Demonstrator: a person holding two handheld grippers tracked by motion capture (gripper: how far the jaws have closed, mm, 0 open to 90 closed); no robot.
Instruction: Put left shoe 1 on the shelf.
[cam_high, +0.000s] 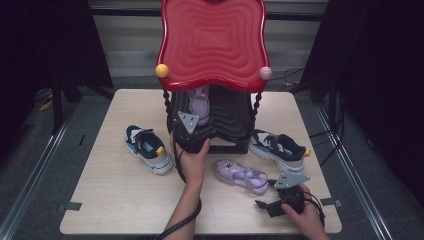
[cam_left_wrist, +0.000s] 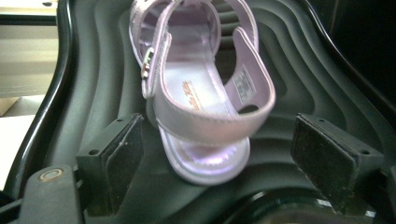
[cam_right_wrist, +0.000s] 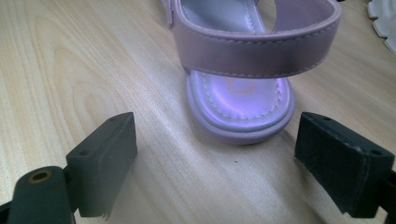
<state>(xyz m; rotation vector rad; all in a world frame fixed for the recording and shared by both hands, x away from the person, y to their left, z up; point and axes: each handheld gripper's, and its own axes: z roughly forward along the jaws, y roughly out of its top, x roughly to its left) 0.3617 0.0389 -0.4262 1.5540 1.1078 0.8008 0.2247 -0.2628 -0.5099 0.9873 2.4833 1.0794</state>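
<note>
One lilac sandal (cam_high: 200, 106) (cam_left_wrist: 205, 93) lies on the black wavy lower shelf (cam_high: 231, 119) (cam_left_wrist: 88, 70) of a red-topped rack, heel toward me. My left gripper (cam_high: 194, 131) (cam_left_wrist: 219, 135) is at the shelf's front edge, open, its pads standing clear on both sides of the sandal's heel. The matching sandal (cam_high: 241, 175) (cam_right_wrist: 240, 100) lies on the wooden table (cam_high: 125, 200). My right gripper (cam_high: 261, 204) (cam_right_wrist: 217, 140) rests low by the table's front right, open, aimed at that sandal's heel with a gap to each pad.
The rack's red rippled top (cam_high: 215, 40) overhangs the shelf, with a yellow knob (cam_high: 162, 70) and a pink knob (cam_high: 265, 73). A navy and white sneaker (cam_high: 148, 148) sits left of the rack, its mate (cam_high: 278, 146) to the right. Dark curtains flank the table.
</note>
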